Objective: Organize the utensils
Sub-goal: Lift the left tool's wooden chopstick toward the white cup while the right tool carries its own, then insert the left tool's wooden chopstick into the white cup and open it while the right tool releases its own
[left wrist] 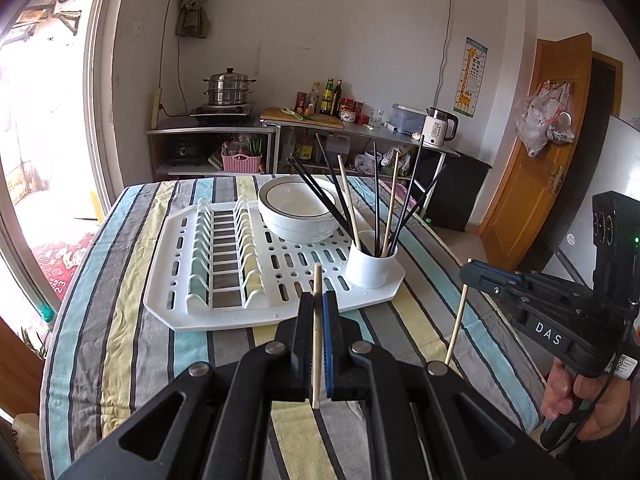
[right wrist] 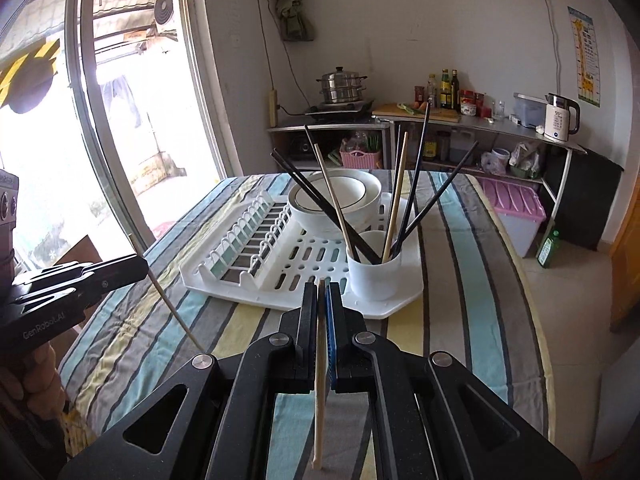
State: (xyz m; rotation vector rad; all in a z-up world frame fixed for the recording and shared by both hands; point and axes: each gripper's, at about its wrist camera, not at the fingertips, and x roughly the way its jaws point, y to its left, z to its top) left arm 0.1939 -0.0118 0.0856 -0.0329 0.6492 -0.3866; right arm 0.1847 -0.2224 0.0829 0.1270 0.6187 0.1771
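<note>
My left gripper [left wrist: 319, 300] is shut on a light wooden chopstick [left wrist: 317, 336], held upright above the striped tablecloth in front of the white drying rack [left wrist: 200, 316]. My right gripper [right wrist: 322, 292] is shut on a second wooden chopstick [right wrist: 320, 392], also upright. Each gripper shows in the other's view, the right gripper [left wrist: 470, 272] with its stick [left wrist: 456, 324] and the left gripper [right wrist: 136, 268] with its stick [right wrist: 172, 304]. A white cup [left wrist: 372, 268] on the rack's near right corner holds several black and two wooden chopsticks; it also shows in the right wrist view [right wrist: 374, 276].
A stack of white bowls [left wrist: 298, 208] sits on the rack behind the cup. The rack's plate slots [left wrist: 228, 252] are on its left side. The table's right edge [right wrist: 544, 320] drops to the floor, where a purple-lidded bin [right wrist: 516, 208] stands.
</note>
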